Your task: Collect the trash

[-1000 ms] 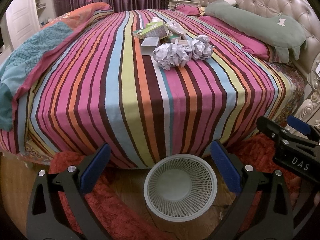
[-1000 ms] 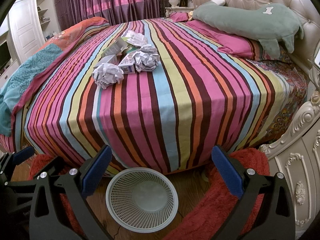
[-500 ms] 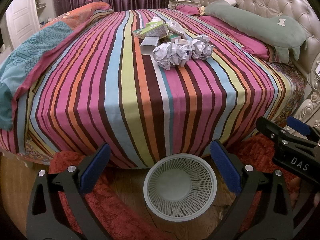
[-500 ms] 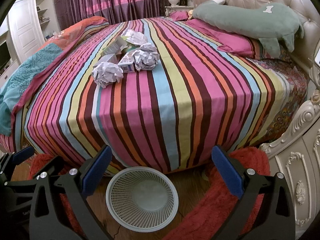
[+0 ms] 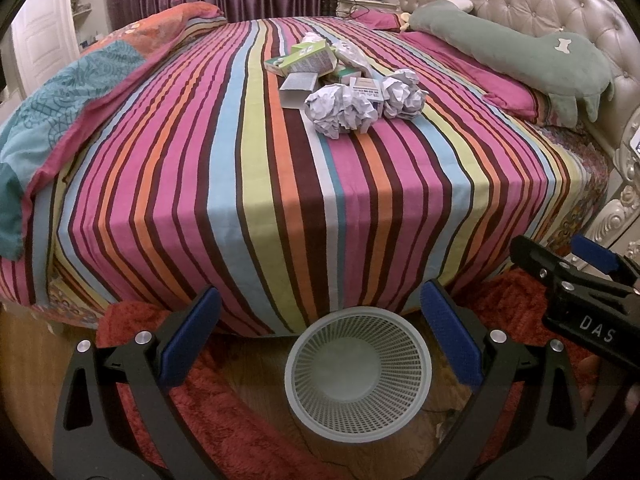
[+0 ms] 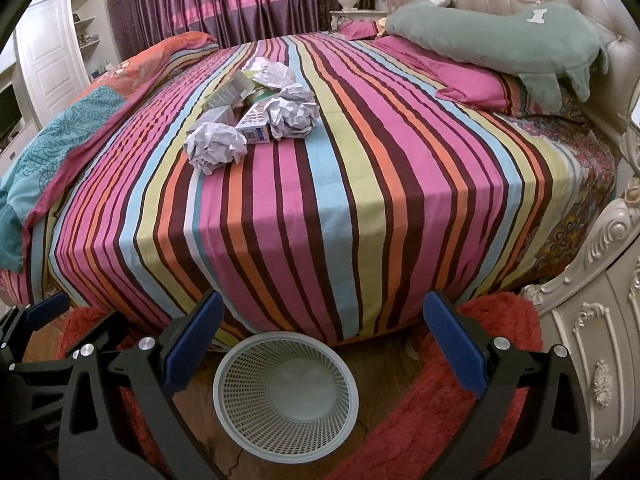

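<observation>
A pile of trash lies mid-bed on the striped cover: a near crumpled paper ball [image 5: 338, 110] [image 6: 216, 147], a second paper ball [image 5: 402, 94] [image 6: 293, 111], small cartons [image 5: 306, 60] [image 6: 254, 124] and a wrapper. A white mesh wastebasket [image 5: 358, 374] [image 6: 286, 394] stands empty on the floor at the foot of the bed. My left gripper [image 5: 320, 336] and right gripper [image 6: 320, 340] are both open and empty, held above the basket, well short of the trash.
The striped bed [image 5: 280, 200] fills the view. A green plush pillow [image 6: 500, 36] lies by the tufted headboard. A red rug [image 6: 420, 392] covers the wooden floor. A carved cream bed frame [image 6: 600, 320] is at the right. The right gripper shows in the left view [image 5: 580, 280].
Both views have shifted very slightly; the trash and the basket have not moved, and both grippers stay open.
</observation>
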`<action>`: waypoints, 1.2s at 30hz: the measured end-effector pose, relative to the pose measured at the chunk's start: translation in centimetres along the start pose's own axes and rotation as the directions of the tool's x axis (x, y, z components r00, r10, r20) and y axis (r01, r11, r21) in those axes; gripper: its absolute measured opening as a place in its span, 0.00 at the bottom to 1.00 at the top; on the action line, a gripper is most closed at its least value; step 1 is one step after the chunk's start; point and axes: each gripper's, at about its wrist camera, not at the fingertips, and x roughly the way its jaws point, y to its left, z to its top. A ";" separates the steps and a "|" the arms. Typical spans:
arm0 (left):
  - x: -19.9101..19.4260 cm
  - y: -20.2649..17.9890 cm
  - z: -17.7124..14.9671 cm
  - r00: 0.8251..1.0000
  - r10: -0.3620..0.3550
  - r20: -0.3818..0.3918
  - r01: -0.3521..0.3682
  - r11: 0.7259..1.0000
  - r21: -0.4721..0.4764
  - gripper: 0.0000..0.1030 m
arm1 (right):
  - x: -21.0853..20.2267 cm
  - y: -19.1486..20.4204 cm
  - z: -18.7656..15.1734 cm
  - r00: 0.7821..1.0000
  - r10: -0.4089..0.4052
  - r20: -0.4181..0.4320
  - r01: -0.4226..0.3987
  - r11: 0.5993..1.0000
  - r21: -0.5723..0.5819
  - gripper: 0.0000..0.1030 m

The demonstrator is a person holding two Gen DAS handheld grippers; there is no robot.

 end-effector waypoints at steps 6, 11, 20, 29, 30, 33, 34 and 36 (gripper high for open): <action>0.0 -0.3 -0.1 1.000 -0.003 -0.001 0.003 1.000 -0.009 0.94 | 0.0 0.6 -0.4 1.000 0.013 0.002 -0.013 1.000 -0.011 0.93; 0.2 -0.2 0.0 1.000 -0.009 -0.008 0.009 1.000 -0.020 0.94 | -0.3 0.6 -0.1 1.000 0.024 0.011 -0.024 0.999 -0.023 0.93; 0.9 0.0 0.1 1.000 -0.012 -0.021 0.012 1.000 -0.020 0.94 | -0.2 0.4 0.3 0.999 0.043 0.024 -0.042 0.998 -0.046 0.93; 1.7 0.3 1.6 0.999 -0.030 0.017 0.030 0.999 -0.025 0.94 | 0.6 -0.7 1.8 0.994 0.108 0.027 -0.108 0.994 -0.012 0.93; 1.9 0.2 1.9 0.999 -0.027 0.020 0.027 0.999 -0.021 0.94 | 0.7 -0.9 2.1 0.993 0.115 0.033 -0.114 0.993 -0.011 0.93; 2.5 -0.1 2.5 1.000 -0.016 0.021 0.016 1.000 -0.001 0.94 | 1.2 -1.2 2.5 0.994 0.106 0.037 -0.105 0.994 -0.014 0.93; 2.7 -0.2 2.6 1.000 -0.013 0.019 0.013 1.000 0.004 0.94 | 1.5 -1.3 2.6 0.994 0.104 0.029 -0.103 0.995 -0.012 0.93; 3.3 -0.2 2.9 1.000 -0.012 0.012 0.012 1.000 0.012 0.94 | 2.1 -1.5 2.5 0.995 0.102 0.013 -0.102 0.995 -0.003 0.93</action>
